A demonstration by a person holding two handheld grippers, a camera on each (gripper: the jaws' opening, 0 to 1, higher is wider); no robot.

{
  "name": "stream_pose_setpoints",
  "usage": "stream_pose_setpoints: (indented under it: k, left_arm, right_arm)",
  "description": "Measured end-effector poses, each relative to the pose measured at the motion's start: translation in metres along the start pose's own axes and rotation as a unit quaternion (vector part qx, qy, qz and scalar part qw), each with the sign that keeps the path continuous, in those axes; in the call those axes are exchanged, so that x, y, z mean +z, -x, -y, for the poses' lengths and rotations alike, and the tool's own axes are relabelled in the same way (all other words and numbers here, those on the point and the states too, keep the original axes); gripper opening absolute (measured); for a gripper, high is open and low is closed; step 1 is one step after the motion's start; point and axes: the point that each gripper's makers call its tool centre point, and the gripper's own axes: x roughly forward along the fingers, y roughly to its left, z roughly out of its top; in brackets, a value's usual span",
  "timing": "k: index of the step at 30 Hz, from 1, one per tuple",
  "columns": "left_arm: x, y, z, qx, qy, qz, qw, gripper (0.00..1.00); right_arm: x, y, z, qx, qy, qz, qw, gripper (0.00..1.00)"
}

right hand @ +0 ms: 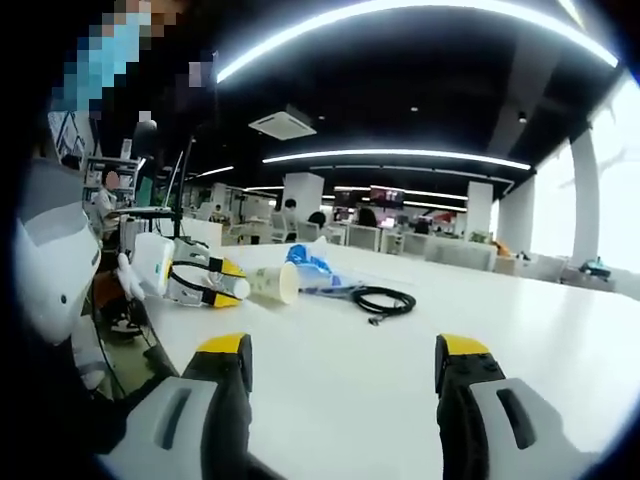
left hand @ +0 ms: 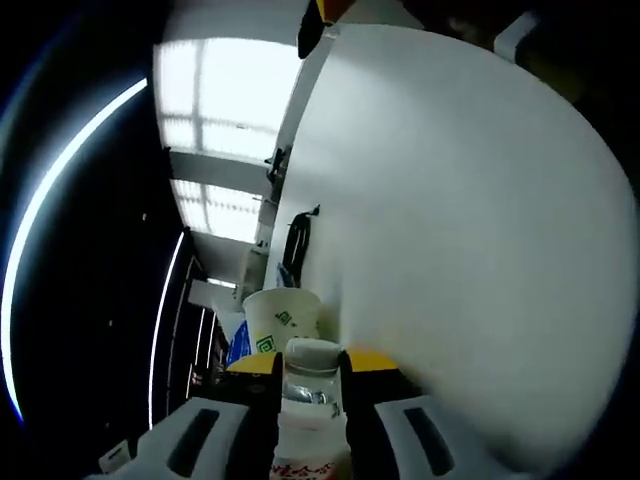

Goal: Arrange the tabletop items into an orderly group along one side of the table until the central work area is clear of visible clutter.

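Spreading across both views is the broad white counter [right hand: 520, 330], tilted steeply in the left gripper view, where it appears as a large pale expanse [left hand: 460, 200]. On it in the right gripper view, well beyond the jaws, lies a small cluster of items: a coiled black cable [right hand: 385, 299], a crumpled blue bag [right hand: 308, 266] behind it, and a white paper cup [right hand: 274, 282] tipped on its side with its mouth toward the cable. Just beside the cup's base is the left gripper [right hand: 232, 287], entering from the left and gripping a clear plastic bottle [right hand: 238, 288] with a white cap. In the left gripper view that same bottle [left hand: 305, 420] sits clamped between the yellow-tipped jaws of the left gripper [left hand: 308, 375], its cap right up against the paper cup [left hand: 283, 318], which bears green markings. The black cable [left hand: 296, 240] shows farther along the counter's edge. The right gripper [right hand: 343, 362] hangs above bare counter with its jaws spread wide and nothing between them.
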Motion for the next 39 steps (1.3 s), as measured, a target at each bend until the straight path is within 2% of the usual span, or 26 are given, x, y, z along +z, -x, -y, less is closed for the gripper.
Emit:
stream_pose_setpoints:
  k: [10, 13, 14, 21, 24, 28, 35, 39]
  left_arm:
    - [0.0, 0.0, -0.004, 0.028, 0.001, 0.018, 0.9994, 0.21]
    - [0.0, 0.0, -0.008, 0.039, 0.01, 0.024, 0.9989, 0.21]
    - [-0.001, 0.002, -0.013, 0.053, 0.015, 0.027, 0.9981, 0.21]
    - [-0.001, 0.006, -0.021, 0.076, 0.023, 0.032, 0.9964, 0.21]
    - [-0.002, 0.011, -0.031, 0.103, 0.04, 0.039, 0.9931, 0.2]
    - [-0.004, 0.018, -0.047, 0.122, 0.066, 0.045, 0.9893, 0.2]
    - [-0.006, 0.02, -0.058, 0.13, 0.087, 0.049, 0.9864, 0.2]
    - [-0.009, 0.023, -0.068, 0.137, 0.117, 0.054, 0.9822, 0.2]
  right_arm:
    - [0.004, -0.002, -0.001, 0.001, 0.002, 0.005, 1.0, 0.72]
    - [0.005, -0.002, -0.002, 0.002, 0.003, 0.005, 1.0, 0.72]
    - [0.005, -0.002, -0.003, 0.003, 0.004, 0.005, 1.0, 0.72]
    - [0.006, -0.001, -0.003, 0.002, 0.004, 0.007, 1.0, 0.72]
    - [0.007, -0.001, -0.003, 0.001, 0.005, 0.007, 1.0, 0.72]
    - [0.007, -0.001, -0.003, 0.004, 0.001, 0.011, 0.9999, 0.72]
    - [0.003, -0.009, -0.015, 0.024, -0.003, 0.008, 0.9997, 0.72]
    - [0.005, -0.012, -0.019, 0.029, -0.017, 0.018, 0.9993, 0.71]
